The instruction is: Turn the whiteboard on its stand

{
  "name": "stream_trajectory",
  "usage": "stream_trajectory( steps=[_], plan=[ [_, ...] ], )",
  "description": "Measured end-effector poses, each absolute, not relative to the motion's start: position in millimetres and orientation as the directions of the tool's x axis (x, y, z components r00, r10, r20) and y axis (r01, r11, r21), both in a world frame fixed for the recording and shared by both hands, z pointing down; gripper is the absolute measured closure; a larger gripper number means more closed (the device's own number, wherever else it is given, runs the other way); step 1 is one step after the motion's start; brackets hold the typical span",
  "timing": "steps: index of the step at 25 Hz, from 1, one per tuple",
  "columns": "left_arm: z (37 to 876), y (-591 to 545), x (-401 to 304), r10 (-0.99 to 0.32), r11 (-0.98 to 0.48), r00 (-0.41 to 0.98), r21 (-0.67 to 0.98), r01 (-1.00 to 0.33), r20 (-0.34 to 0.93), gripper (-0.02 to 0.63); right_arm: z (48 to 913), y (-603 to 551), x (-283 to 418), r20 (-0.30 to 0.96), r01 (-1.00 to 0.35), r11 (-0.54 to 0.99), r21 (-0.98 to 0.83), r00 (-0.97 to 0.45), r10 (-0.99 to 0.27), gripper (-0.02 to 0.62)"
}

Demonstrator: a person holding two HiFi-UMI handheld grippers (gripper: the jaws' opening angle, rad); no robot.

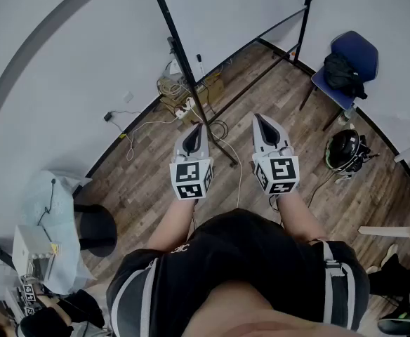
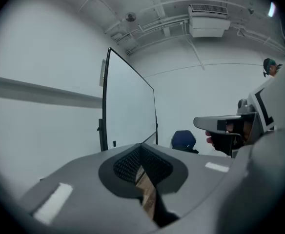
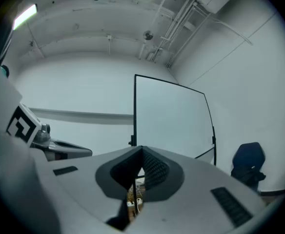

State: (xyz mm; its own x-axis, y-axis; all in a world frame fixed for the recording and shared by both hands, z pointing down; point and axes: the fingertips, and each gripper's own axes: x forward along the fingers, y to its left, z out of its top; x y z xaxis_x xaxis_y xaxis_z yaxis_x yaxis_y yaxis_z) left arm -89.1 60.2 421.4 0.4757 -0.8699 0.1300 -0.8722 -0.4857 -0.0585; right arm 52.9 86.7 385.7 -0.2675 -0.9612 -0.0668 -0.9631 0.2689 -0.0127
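Observation:
The whiteboard (image 1: 233, 5) stands upright on its black stand (image 1: 191, 83) ahead of me, near the wall. In the left gripper view the whiteboard (image 2: 130, 113) shows edge-on, turned away to the right. The right gripper view takes in more of the whiteboard's (image 3: 172, 121) face. My left gripper (image 1: 196, 127) and right gripper (image 1: 260, 118) hover side by side over the wooden floor, short of the stand's feet. Both are shut with nothing in them. The left gripper's (image 2: 141, 147) tips meet, and so do the right gripper's (image 3: 141, 151).
A blue chair (image 1: 345, 65) with a black bag stands at the right, with a dark helmet (image 1: 345, 149) on the floor near it. Cables and a power strip (image 1: 184, 107) lie by the stand's base. A small table (image 1: 43, 216) and a black stool (image 1: 93, 227) are at the left.

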Motion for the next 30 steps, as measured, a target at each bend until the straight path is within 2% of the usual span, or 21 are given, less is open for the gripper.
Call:
stream_trajectory(
  steps=[6,10,17,30],
  plan=[
    [427,73,-116,-0.872,-0.47,0.464,0.002,-0.883,0.156,0.597,401,97,35,-0.011,-0.962,0.272,-0.012,-0.272,-0.962,0.603],
    [419,88,-112,-0.846,-0.518,0.516,0.024,-0.855,0.133,0.597,406,103,32,-0.005,-0.962,0.273,-0.023,-0.273,-0.962,0.603],
    [417,94,-113,-0.847,-0.517,0.515,0.026,-0.856,0.133,0.597,409,108,22,0.012,-0.957,0.289,-0.037,-0.289,-0.957,0.603],
    [428,112,-64,-0.842,-0.521,0.515,0.007,-0.854,0.16,0.597,420,130,67,0.006,-0.946,0.323,-0.033,-0.323,-0.946,0.603]
  ],
)
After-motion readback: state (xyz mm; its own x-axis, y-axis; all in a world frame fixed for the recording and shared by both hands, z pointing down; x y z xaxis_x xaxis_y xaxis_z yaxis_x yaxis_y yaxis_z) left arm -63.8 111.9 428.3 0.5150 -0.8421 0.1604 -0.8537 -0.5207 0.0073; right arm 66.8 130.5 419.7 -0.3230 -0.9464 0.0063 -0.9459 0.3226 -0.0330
